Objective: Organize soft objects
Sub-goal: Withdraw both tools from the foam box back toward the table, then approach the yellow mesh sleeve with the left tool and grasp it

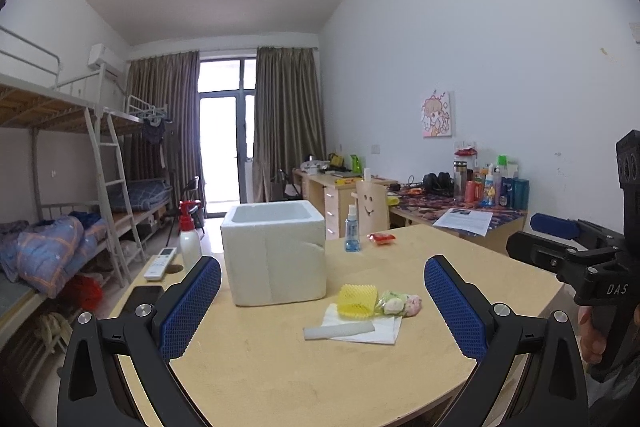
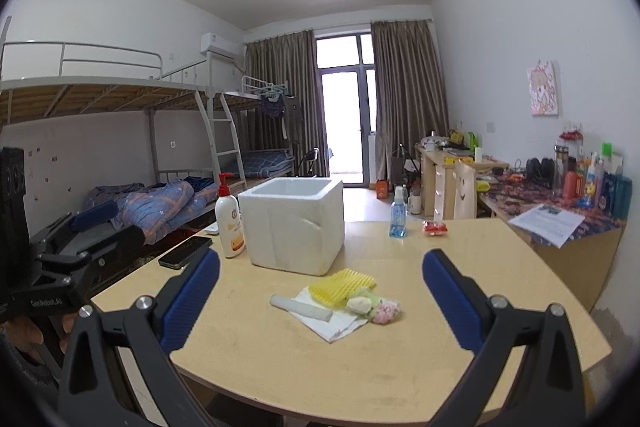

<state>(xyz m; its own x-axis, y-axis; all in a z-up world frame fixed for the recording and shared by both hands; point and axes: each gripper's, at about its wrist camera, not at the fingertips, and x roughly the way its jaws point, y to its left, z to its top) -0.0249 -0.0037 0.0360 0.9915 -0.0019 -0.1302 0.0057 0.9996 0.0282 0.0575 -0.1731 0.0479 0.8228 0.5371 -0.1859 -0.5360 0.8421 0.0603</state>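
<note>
One foam box (image 1: 274, 255) (two bottles (image 2: 229, 223))

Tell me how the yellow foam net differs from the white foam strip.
The yellow foam net is bright yellow, ribbed and broad; the white foam strip is plain white, smooth and narrow. The net lies nearer the foam box, the strip nearer the camera. Both rest on the white tissue.

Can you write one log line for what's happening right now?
left gripper: open, empty | right gripper: open, empty | soft pile: on table | foam box: behind pile, open top
</note>
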